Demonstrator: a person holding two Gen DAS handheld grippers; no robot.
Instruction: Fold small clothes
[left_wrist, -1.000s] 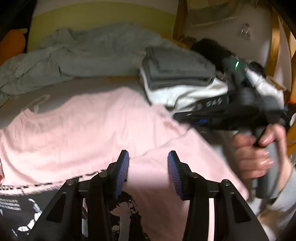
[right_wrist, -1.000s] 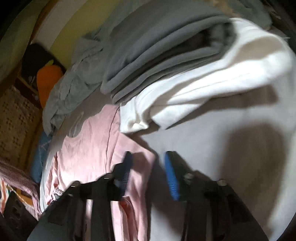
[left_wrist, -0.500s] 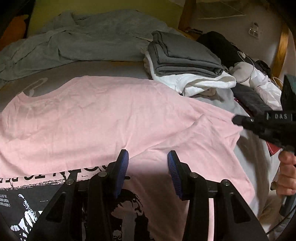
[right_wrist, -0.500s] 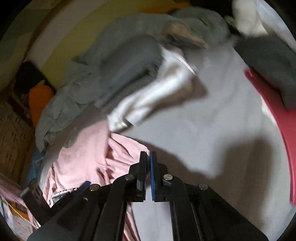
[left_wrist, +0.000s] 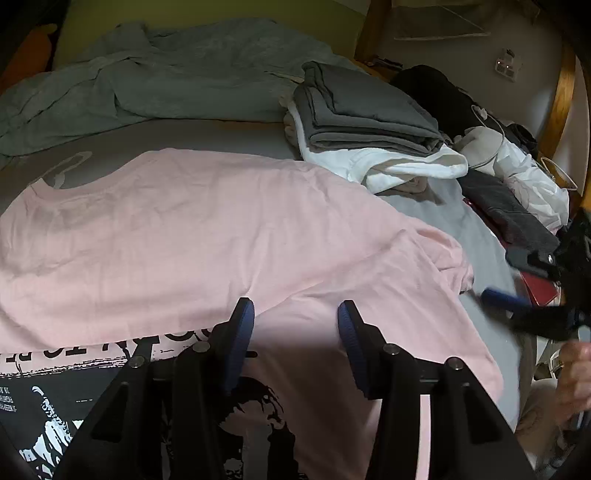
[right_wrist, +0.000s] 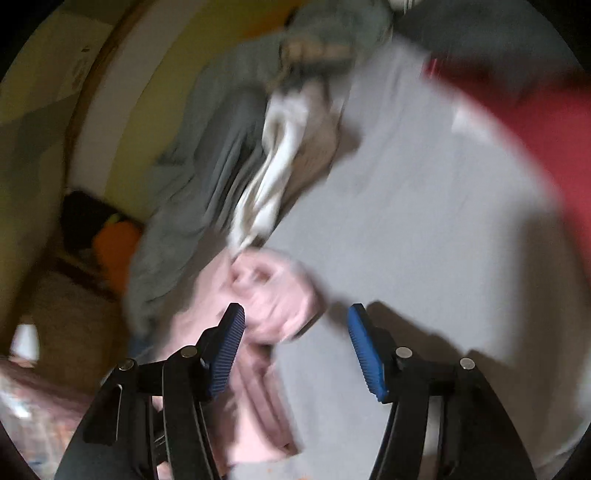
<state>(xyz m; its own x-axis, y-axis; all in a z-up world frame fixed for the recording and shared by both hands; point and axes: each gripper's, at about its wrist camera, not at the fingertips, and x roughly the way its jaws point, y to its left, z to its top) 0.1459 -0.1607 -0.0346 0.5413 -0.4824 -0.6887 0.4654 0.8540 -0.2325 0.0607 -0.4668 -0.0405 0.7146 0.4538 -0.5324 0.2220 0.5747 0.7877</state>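
Left tongs (left_wrist: 295, 314): jaws parted, blue pads apart above the pink T-shirt (left_wrist: 221, 229), nothing pinched between them; whether the pads touch the cloth cannot be told. Right tongs (right_wrist: 293, 321): jaws have just been opening and stand wide, with a bunched pink sleeve edge lying ahead of and between the pads but not pressed by either; the right wrist view is blurred. In the left wrist view the right tongs appear at the right edge as a dark shape with a blue pad, gripped by a person's hand (left_wrist: 574, 373).

The pink T-shirt lies spread on the grey bed sheet (left_wrist: 484, 266), neck opening at the far left, its near part folded over so that a black-and-white print (left_wrist: 48, 398) shows beside the left tongs. Its right sleeve reaches toward the right tongs.

Beyond the shirt, on the sheet: a stack of folded clothes, dark grey garment (left_wrist: 365, 114) on top, white garment (left_wrist: 399, 168) beneath, just beside the shirt's far edge. Behind it a rumpled grey-green blanket (left_wrist: 166, 77) runs along the yellow wall (left_wrist: 207, 13). To the right, a heap of dark and white items and a red object (right_wrist: 546, 133), well apart from the shirt.
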